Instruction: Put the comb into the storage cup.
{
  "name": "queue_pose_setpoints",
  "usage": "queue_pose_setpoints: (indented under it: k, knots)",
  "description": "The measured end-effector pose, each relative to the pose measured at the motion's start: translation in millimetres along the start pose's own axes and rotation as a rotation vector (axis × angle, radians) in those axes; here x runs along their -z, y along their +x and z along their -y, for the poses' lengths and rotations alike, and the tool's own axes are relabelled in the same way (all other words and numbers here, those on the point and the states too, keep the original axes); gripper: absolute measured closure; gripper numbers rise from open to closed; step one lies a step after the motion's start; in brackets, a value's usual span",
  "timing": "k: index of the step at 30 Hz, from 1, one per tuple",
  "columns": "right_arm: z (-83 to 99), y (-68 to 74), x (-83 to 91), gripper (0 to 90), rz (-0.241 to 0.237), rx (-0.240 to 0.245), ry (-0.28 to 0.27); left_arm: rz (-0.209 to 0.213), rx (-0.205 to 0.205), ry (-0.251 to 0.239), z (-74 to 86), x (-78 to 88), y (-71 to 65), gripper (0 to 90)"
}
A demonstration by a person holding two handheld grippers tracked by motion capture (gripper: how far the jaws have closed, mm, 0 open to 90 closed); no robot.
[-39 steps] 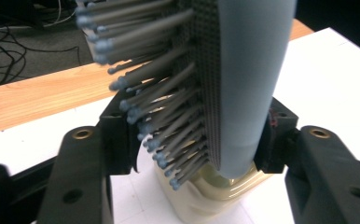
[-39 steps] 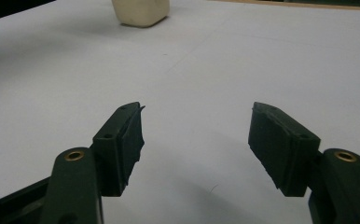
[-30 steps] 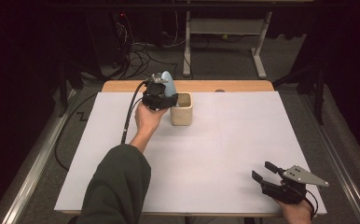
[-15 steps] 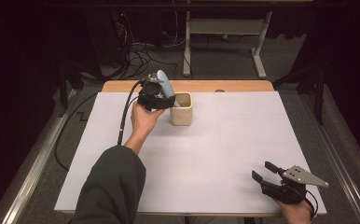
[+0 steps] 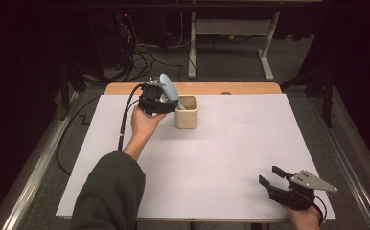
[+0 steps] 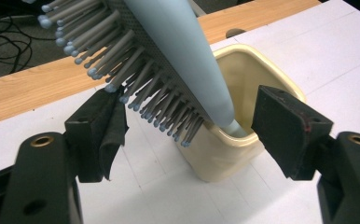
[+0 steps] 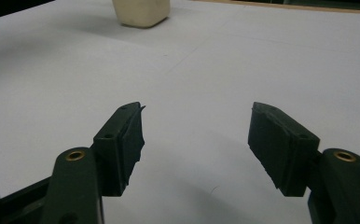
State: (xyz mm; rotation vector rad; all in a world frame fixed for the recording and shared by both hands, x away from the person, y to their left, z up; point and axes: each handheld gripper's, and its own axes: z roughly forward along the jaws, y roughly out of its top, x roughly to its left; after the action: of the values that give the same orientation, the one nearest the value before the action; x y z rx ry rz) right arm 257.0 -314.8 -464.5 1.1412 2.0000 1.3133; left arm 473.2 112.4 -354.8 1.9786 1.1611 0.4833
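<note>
A light blue hairbrush (image 5: 169, 89) with grey bristles (image 6: 136, 79) stands slanted in a cream square cup (image 5: 187, 114), its narrow end down inside the cup (image 6: 225, 156). My left gripper (image 5: 167, 101) is just left of the cup, with the brush between its jaws (image 6: 192, 116). Those jaws have just been opening. The right pad stands clear of the brush, and the left pad sits at the bristle tips. My right gripper (image 5: 268, 174) rests near the table's front right corner, open (image 7: 197, 126) with nothing between its fingers.
White paper (image 5: 231, 158) covers the table, and a bare wooden strip (image 5: 240, 88) runs along its far edge. Beyond it, cables (image 5: 144, 52) lie on the floor beside a white metal stand (image 5: 231, 28). A metal rail (image 5: 44, 158) runs along the left side.
The left gripper has edged slightly left, away from the cup. The brush stays leaning in the cup. The right gripper has not moved.
</note>
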Motion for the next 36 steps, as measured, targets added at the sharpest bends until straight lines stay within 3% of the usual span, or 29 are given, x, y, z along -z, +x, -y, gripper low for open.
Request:
queue_pose_setpoints:
  k: [36]
  knots:
    - [-0.5, 0.8, -0.1, 36.0, -0.005, 0.005, -0.001, 0.019, -0.003, -0.034, 15.7, 25.0, 4.7, 28.0]
